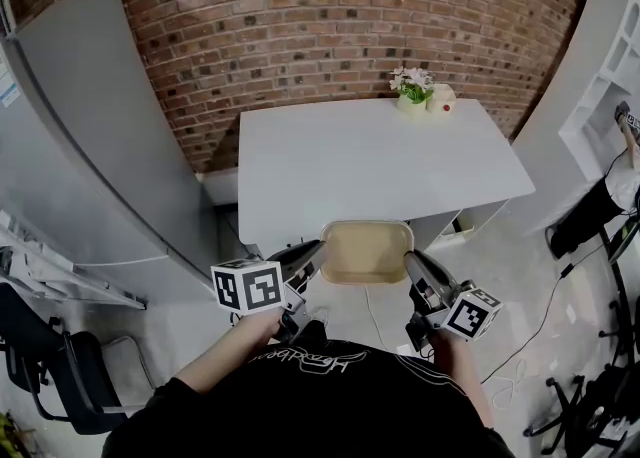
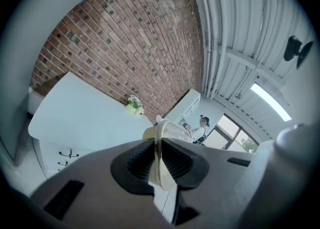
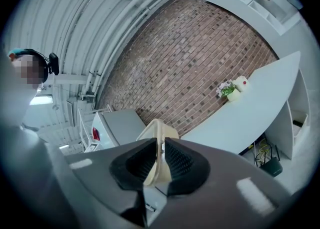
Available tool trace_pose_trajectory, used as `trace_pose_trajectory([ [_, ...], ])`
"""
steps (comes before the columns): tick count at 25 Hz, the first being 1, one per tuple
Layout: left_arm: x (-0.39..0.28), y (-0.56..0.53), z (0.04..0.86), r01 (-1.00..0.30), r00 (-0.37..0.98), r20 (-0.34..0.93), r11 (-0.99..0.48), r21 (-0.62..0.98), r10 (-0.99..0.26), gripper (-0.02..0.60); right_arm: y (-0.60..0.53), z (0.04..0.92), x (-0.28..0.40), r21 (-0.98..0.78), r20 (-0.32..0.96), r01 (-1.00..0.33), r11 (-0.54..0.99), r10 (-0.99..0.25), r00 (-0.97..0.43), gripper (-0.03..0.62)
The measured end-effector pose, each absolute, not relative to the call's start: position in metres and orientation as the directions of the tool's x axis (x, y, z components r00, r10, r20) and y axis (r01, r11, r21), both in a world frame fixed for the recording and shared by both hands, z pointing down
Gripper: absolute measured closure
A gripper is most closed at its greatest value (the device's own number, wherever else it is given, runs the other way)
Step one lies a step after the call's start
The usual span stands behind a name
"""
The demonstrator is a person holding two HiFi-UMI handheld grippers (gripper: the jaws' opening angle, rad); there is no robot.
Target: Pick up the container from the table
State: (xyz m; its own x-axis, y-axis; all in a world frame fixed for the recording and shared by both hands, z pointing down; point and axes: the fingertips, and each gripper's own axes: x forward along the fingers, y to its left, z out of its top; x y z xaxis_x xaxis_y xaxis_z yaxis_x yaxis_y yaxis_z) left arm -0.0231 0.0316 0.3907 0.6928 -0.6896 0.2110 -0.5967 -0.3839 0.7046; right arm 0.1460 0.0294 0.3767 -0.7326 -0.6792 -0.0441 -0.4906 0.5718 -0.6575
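Left gripper (image 1: 311, 254) and right gripper (image 1: 414, 264) each pinch opposite rims of the beige container (image 1: 366, 251) just off the white table (image 1: 350, 161); level, matched lifting seems wisest.

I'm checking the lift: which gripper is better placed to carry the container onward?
Neither stands out, likely both: the left gripper and right gripper each have jaws shut on opposite rims of the container, held level at the near edge of the table.
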Motion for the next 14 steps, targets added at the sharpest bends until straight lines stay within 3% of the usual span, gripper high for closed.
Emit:
trace_pose_trajectory([
  [14, -0.014, 0.053, 0.381, -0.615, 0.688, 0.208, -0.407, 0.675, -0.695, 0.535, 0.053, 0.371, 0.156, -0.652, -0.059, -0.492, 0.577, -0.686, -0.725, 0.540],
])
